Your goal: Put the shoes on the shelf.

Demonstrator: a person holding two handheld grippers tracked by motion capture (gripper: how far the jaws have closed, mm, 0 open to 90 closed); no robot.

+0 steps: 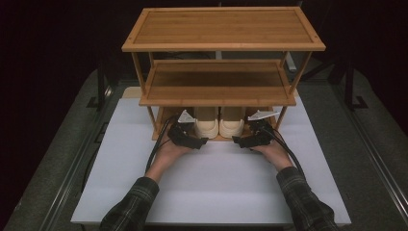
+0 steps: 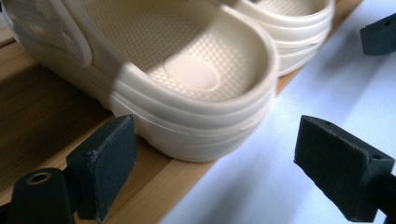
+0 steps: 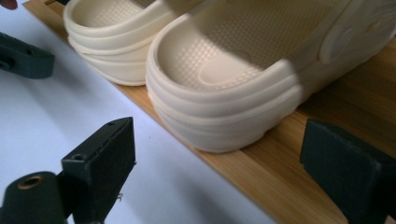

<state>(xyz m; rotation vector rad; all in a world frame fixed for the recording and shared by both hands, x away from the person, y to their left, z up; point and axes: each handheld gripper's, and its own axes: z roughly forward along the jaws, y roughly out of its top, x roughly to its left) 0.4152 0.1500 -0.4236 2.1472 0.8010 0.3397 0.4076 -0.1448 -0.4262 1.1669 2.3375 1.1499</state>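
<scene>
Both forearms lie flat on the white table (image 1: 144, 192). The left gripper (image 1: 198, 142) and right gripper (image 1: 240, 141) have spread jaws and hold nothing. Two cream shoes (image 1: 219, 122) stand on the bottom shelf (image 1: 166, 126), at its front edge. The gripper views show their dotted insoles.

2 cream clogs (image 1: 219, 121) | side by side | bottom shelf (image 1: 221, 138), heels outward

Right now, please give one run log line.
left gripper: open | right gripper: open | clogs: bottom shelf, unheld
</scene>
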